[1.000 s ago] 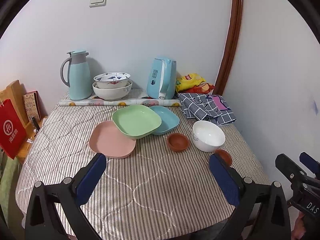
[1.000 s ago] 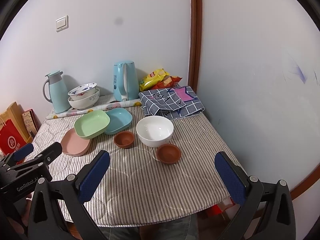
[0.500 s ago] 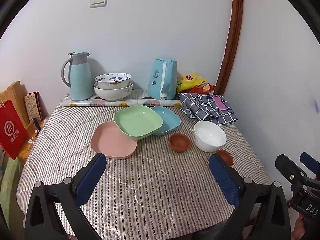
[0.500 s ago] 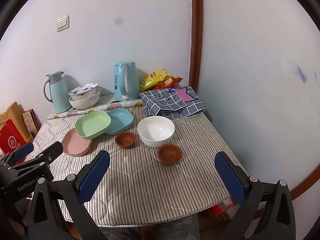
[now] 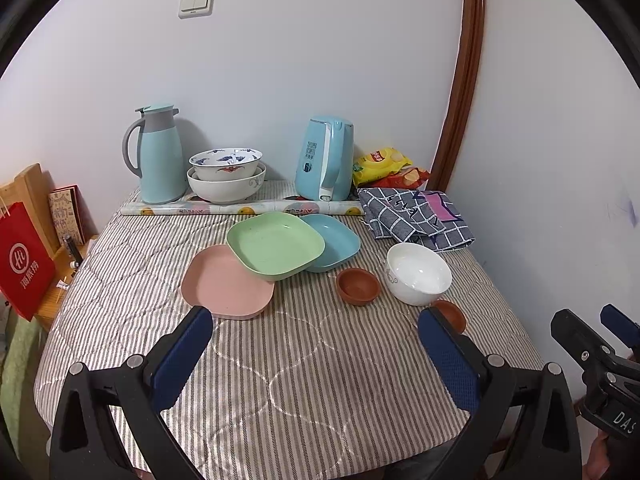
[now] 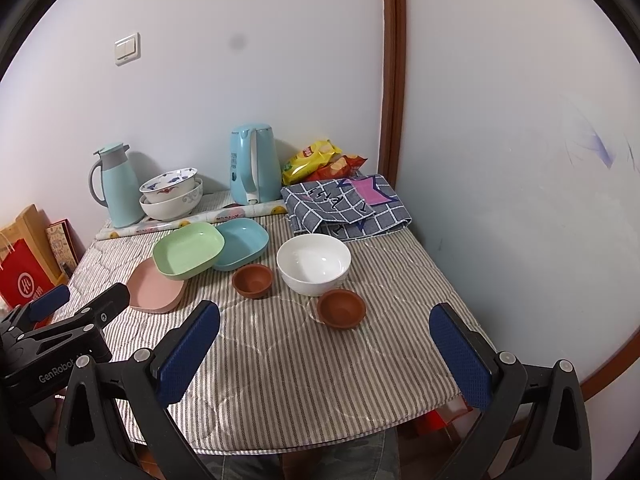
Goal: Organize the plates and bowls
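Observation:
On the striped tablecloth lie a pink plate [image 5: 226,282], a green plate [image 5: 275,245] overlapping it, and a blue plate [image 5: 336,242] partly under the green one. To their right stand a white bowl [image 5: 418,274] and two small brown bowls [image 5: 358,286] [image 6: 341,307]. Two patterned bowls [image 5: 226,174] are stacked at the back. My left gripper [image 5: 316,340] is open above the near table, empty. My right gripper [image 6: 326,334] is open too, hovering near the front edge with nothing between its fingers.
A teal thermos jug [image 5: 158,154], a blue kettle [image 5: 326,160], a rolled mat [image 5: 240,210], snack bags [image 5: 382,160] and a checked cloth [image 5: 412,216] line the back. Walls close the back and right. A red bag [image 5: 22,258] stands at the left.
Both grippers have crept slightly forward toward the table; the dishes appear a little nearer. Nothing on the table has moved.

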Demonstrator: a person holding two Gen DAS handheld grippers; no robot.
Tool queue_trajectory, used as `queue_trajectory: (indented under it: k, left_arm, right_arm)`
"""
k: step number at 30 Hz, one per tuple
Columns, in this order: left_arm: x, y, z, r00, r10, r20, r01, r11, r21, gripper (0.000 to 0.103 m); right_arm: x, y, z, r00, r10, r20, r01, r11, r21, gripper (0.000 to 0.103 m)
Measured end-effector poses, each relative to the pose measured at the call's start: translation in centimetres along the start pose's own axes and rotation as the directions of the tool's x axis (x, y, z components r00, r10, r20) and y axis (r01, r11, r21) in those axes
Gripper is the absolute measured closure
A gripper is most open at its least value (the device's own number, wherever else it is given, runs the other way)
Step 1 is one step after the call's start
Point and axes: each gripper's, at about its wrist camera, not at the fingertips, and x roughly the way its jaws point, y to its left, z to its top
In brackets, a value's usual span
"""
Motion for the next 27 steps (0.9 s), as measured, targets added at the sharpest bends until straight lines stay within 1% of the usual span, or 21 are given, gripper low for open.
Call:
queue_trajectory:
  k: [11, 22, 27]
  left_arm:
    - [0.0, -0.1, 0.1, 1.0, 0.002, 0.004, -0.002, 1.0, -0.002, 0.0]
    - [0.6, -0.2, 0.5, 1.0, -0.001, -0.007, 0.001, 1.0, -0.006, 0.0]
    - [0.9, 0.0, 1.1, 1.0, -0.002, -0.01, 0.002, 1.0, -0.01, 0.0]
  right_arm:
    - [-0.1, 0.0, 0.1, 1.0, 0.004, 0.0, -0.004, 1.0, 0.0, 0.0]
    - [0.2, 0.0, 0.2, 1.0, 0.005, -0.008, -0.005, 1.0, -0.001, 0.0]
    - [0.6, 0.2, 0.5, 1.0, 0.015, -0.005, -0.015, 1.0, -0.008, 0.0]
